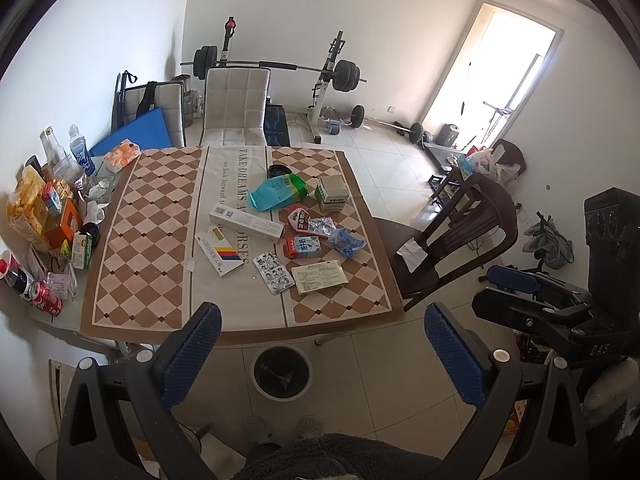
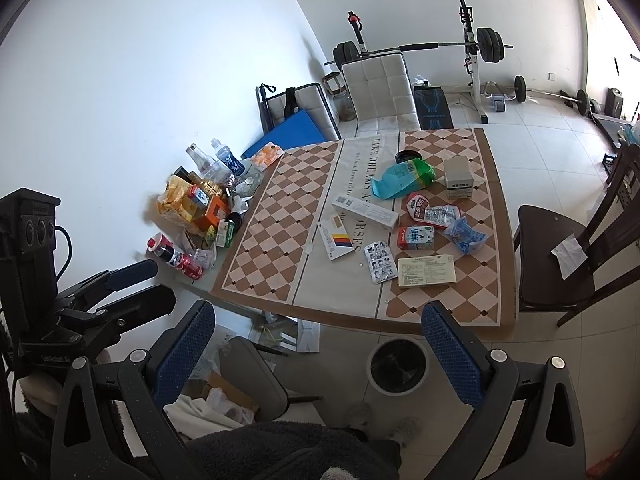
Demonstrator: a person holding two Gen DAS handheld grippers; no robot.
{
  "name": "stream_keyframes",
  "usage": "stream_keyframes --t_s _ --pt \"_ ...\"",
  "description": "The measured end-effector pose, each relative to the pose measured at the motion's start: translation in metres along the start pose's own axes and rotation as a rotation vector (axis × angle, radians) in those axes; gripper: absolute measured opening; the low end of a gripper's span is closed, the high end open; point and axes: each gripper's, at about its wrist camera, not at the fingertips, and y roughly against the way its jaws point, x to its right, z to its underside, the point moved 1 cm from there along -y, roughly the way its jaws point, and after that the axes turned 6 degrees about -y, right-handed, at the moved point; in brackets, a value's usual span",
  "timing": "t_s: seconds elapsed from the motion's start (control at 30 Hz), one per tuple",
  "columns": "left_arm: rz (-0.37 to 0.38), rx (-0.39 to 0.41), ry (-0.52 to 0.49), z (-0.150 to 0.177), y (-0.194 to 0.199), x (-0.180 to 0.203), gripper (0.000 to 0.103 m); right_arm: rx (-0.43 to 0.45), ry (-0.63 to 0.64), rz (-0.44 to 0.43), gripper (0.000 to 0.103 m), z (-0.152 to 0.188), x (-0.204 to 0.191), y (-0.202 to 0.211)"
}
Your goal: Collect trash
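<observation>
Several pieces of trash lie on the checkered tablecloth (image 1: 152, 216): a teal and green bag (image 1: 276, 192), a long white box (image 1: 246, 224), a milk carton (image 1: 303, 247), a blister pack (image 1: 274, 278), a cream packet (image 1: 318, 278) and a blue wrapper (image 1: 346, 242). A white bin with a black liner (image 1: 281, 372) stands on the floor under the table's near edge; it also shows in the right wrist view (image 2: 397, 366). My left gripper (image 1: 324, 356) is open and empty, held above the bin. My right gripper (image 2: 316, 356) is open and empty beside it.
Bottles, cans and snack boxes (image 1: 44, 220) crowd the table's left edge against the wall. A dark wooden chair (image 1: 452, 240) stands to the right, a white chair (image 1: 236, 108) at the far side. A weight bench (image 1: 276, 68) stands behind. A grey seat (image 2: 256, 376) is near the left.
</observation>
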Motion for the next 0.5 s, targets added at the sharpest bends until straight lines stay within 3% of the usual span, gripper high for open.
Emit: stream_keyframes --t_s 0.5 --pt "0.011 -0.006 -0.012 -0.005 0.005 0.007 0.103 -0.002 -0.006 -0.003 0.103 0.001 -0.013 -0.01"
